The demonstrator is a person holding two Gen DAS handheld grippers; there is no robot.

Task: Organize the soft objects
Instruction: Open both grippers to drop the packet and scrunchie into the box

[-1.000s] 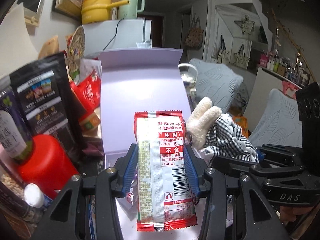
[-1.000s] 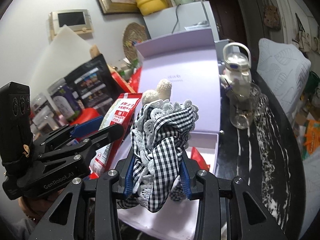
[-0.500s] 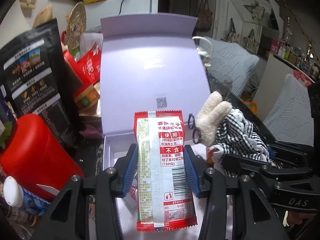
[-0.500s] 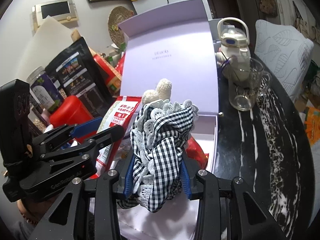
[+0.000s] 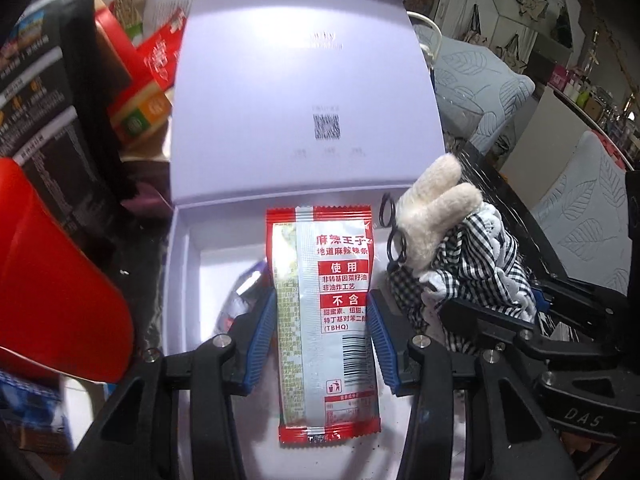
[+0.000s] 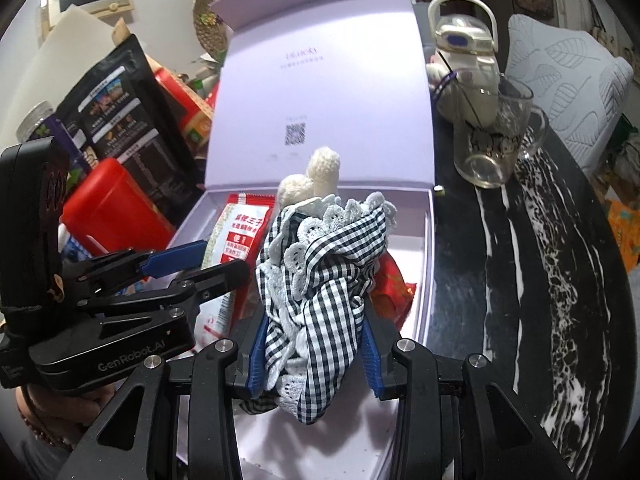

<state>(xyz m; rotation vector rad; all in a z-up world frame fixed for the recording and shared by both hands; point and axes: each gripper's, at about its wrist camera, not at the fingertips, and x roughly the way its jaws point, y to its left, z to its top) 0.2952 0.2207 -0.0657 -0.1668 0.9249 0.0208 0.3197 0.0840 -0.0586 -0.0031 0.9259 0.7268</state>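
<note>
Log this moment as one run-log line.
left claw: shut on snack packet | right claw: shut on checked cloth toy | both over open lilac box | box holds red wrapper

Snack packet (image 5: 324,312) and checked cloth doll (image 6: 320,280) above open box (image 6: 428,248)
Packet left of doll; glass mug (image 6: 492,140) right of box; jar (image 6: 112,216) left.

Black-white gingham cloth (image 6: 320,280); perhaps lilac box (image 5: 304,92).

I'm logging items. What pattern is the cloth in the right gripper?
Black-and-white check cloth with white lace trim, clearest in the right wrist view.
</note>
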